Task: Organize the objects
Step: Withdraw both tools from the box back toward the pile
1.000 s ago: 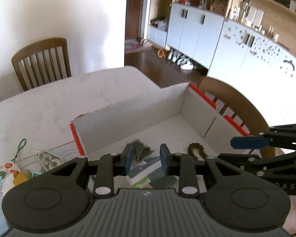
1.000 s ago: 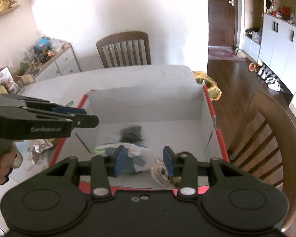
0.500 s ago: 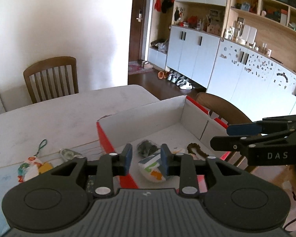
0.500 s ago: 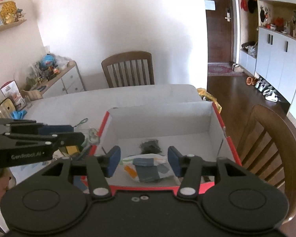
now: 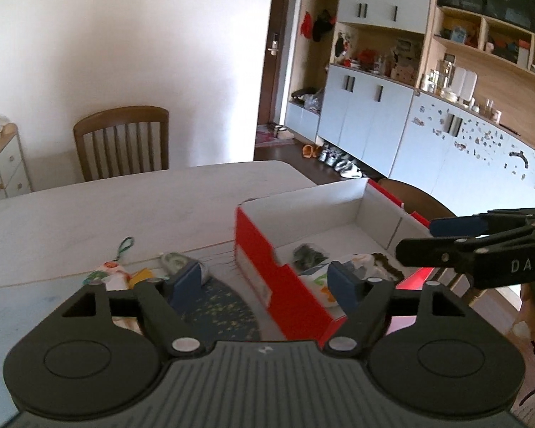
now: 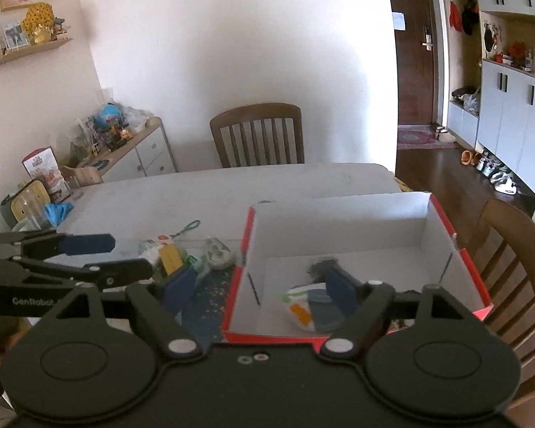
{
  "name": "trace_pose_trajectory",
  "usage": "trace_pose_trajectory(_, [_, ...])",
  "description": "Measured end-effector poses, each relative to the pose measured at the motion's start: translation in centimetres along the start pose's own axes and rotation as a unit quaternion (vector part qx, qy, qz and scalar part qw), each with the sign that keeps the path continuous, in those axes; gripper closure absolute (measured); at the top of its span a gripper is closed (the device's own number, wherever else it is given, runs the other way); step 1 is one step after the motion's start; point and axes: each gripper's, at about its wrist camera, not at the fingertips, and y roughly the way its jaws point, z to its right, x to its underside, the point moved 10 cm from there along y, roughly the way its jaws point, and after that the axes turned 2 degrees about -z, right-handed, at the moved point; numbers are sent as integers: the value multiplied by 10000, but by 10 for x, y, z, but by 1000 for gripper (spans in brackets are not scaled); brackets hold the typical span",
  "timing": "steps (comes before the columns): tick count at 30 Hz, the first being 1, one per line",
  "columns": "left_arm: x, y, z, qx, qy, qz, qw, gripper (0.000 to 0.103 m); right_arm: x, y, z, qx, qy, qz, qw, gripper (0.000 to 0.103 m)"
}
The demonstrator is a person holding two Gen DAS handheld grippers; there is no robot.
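Both the left gripper [image 5: 264, 281] and right gripper [image 6: 262, 285] had just been opening, empty, above the red cardboard box [image 6: 442, 221].

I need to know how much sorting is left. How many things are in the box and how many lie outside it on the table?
In the box: 3 (patterned pouch, dark bundle, brown item)
On the table: 4 (charm with green loop, yellow tag, wrapped packet, speckled mat)
Total: 7

A box [image 6: 339, 210] stands on the table [image 6: 232, 192], trinkets [image 6: 217, 251] to its left.
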Motion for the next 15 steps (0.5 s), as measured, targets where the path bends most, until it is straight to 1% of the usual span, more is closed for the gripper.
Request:
trace_pose_trajectory(4, [5,-11,-23,-58,-146,84,9998,20,1,3,-14,20,50,81,10000,12])
trace_pose_trajectory(6, [8,-17,-34,-114,-190,145,9996,15,0,4,-20,44,73,117,9999,7])
trace_pose_trajectory(9, [13,-23,-48,-130,-234,172,9995,10,1,7,-32,16,97,123,9999,7])
trace_pose_trajectory(11, [17,-26,-56,-116,-213,167,9996,3,3,11,-41,-5,92,91,9999,7])
trace_pose_trajectory(15, [25,-30,-69,-72,-144,132,9998,0,5,19,-59,-51,52,9,10000,7])
